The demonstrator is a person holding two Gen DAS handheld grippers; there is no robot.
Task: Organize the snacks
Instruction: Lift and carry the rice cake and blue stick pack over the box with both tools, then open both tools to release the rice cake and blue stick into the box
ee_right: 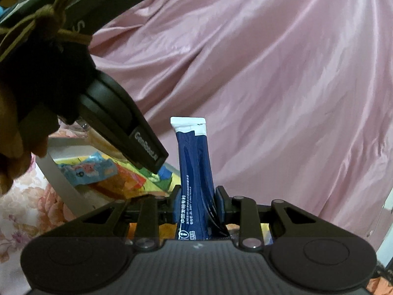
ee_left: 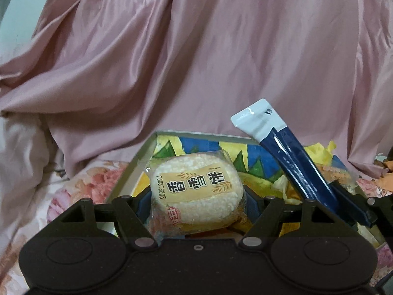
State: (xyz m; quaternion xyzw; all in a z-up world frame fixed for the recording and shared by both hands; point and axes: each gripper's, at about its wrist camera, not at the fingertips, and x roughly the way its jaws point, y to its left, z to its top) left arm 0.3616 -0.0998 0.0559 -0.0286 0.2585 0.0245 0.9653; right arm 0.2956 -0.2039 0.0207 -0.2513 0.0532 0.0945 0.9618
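Clear plastic wraps the rice cracker (ee_left: pixel 196 191) clamped in the left gripper (ee_left: pixel 196 200) over the colourful box (ee_left: pixel 172 145). At three o'clock, the right gripper (ee_right: pixel 199 202) pinches a blue stick packet (ee_right: pixel 194 172) upright.

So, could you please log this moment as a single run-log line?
left hand-held gripper: shut on clear-wrapped round rice cracker | right hand-held gripper: shut on dark blue stick sachet | both over colourful printed box

Rice cracker packet (ee_left: pixel 196 191): label reads "香雪饼", with date code "20251209" printed along its left edge. Blue stick sachet (ee_right: pixel 195 184): white print includes "中国发明专利"; smaller lines illegible. Left gripper (ee_right: pixel 147 151) finger marked "GenRobot.AI", partly legible.
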